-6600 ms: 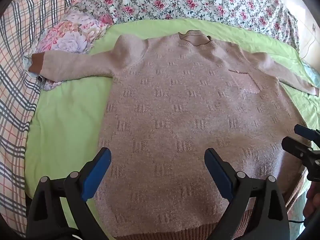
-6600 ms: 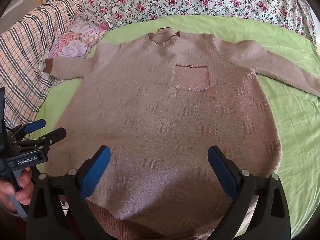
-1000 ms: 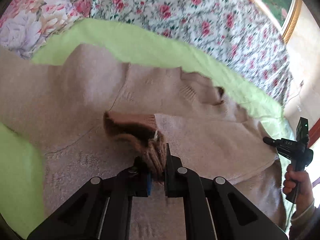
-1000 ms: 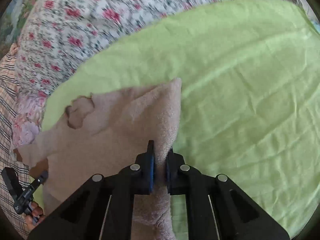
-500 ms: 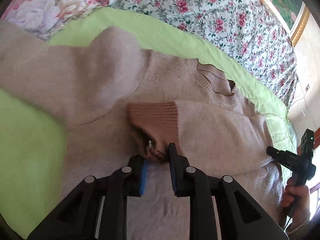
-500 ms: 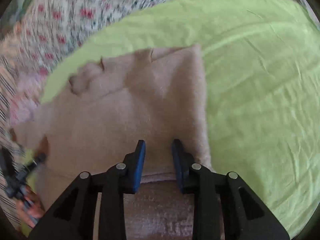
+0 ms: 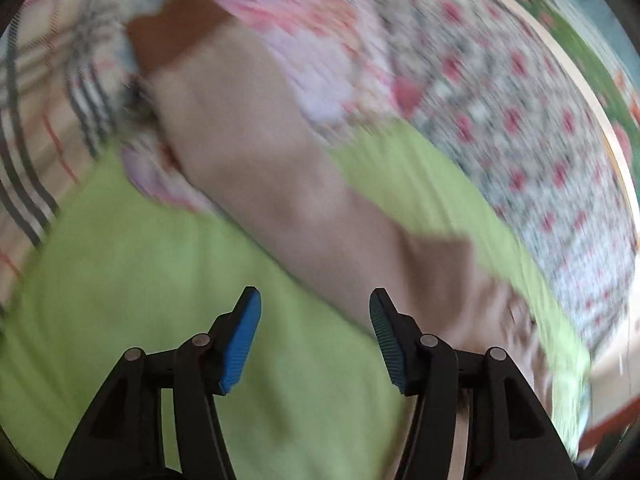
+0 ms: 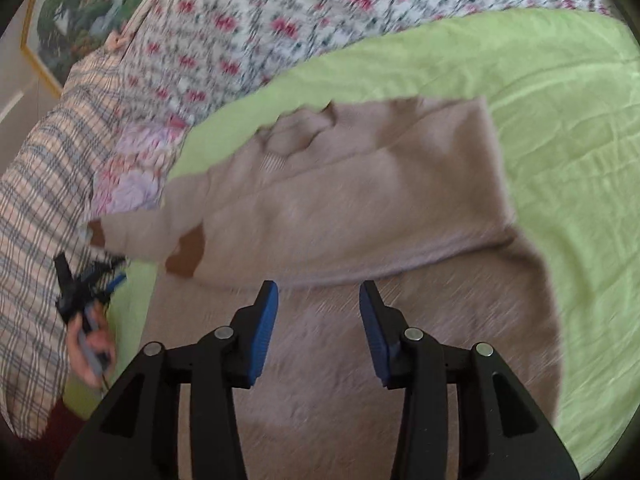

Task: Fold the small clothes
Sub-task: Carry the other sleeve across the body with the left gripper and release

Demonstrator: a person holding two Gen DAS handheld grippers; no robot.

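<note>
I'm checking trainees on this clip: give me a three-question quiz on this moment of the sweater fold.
1. True or false: the right gripper is clamped on the sweater.
2. Which sleeve still lies stretched out, unfolded? A) the one by the plaid blanket B) the one on the bare green sheet
3. What colour are the sweater's cuffs?

Key: 1 false, its jaws have just been opening and hold nothing; 2 A; 3 brown.

The beige knitted sweater [image 8: 360,208] lay flat on the green bed sheet [image 8: 568,128], neck toward 11 o'clock. Its right side was folded over the body, and the brown cuff [image 8: 186,254] rested at 9 o'clock.
</note>
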